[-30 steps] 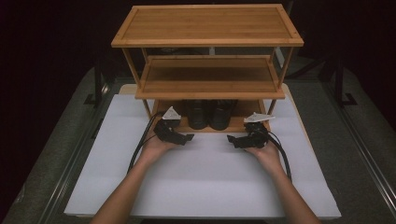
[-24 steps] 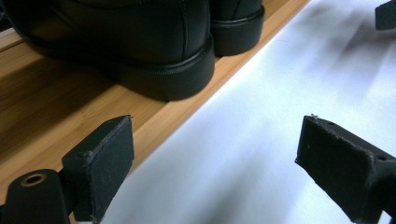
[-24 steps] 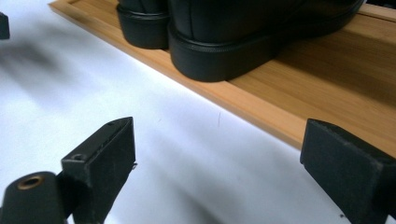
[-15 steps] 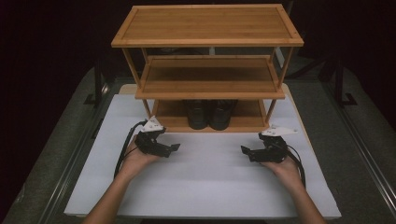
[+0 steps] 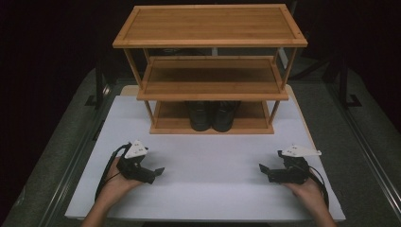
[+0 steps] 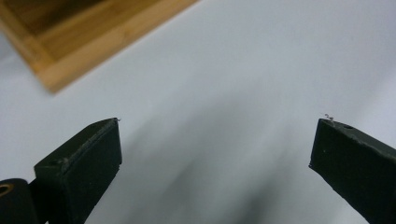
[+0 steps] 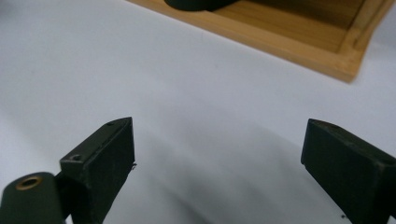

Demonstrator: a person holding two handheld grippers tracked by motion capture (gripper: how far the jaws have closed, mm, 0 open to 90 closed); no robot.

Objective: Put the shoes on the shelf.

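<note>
The left gripper (image 5: 158, 171) sits in the person's left hand (image 5: 113, 185) with its two black jaws spread wide and nothing between them, as the left gripper view (image 6: 212, 154) shows against bare white surface. The right gripper (image 5: 261, 169) is held the same way in the right hand (image 5: 307, 191), jaws wide apart and empty, seen in the right gripper view (image 7: 217, 158) over the same white surface. Each gripper carries a grey three-cornered plate on top and trails a dark cable that loops back beside the wrist. Both lie low over the white board (image 5: 208, 198), on the person's side of the wooden shoe rack (image 5: 210, 71), the left one off toward the rack's left end and the right one off toward its right end, well apart from each other and pointing inward. The rack stands at the far part of the board and has three bamboo shelves; the top and middle shelves are bare. On the bottom shelf, near its middle, stands a pair of black shoes (image 5: 213, 116), side by side with the toes toward the person. A corner of the rack's bottom frame appears at the top left of the left gripper view (image 6: 70, 42), and the right gripper view takes in the bottom shelf's front edge (image 7: 299, 44) with a dark shoe toe (image 7: 198, 3) at the top.
</note>
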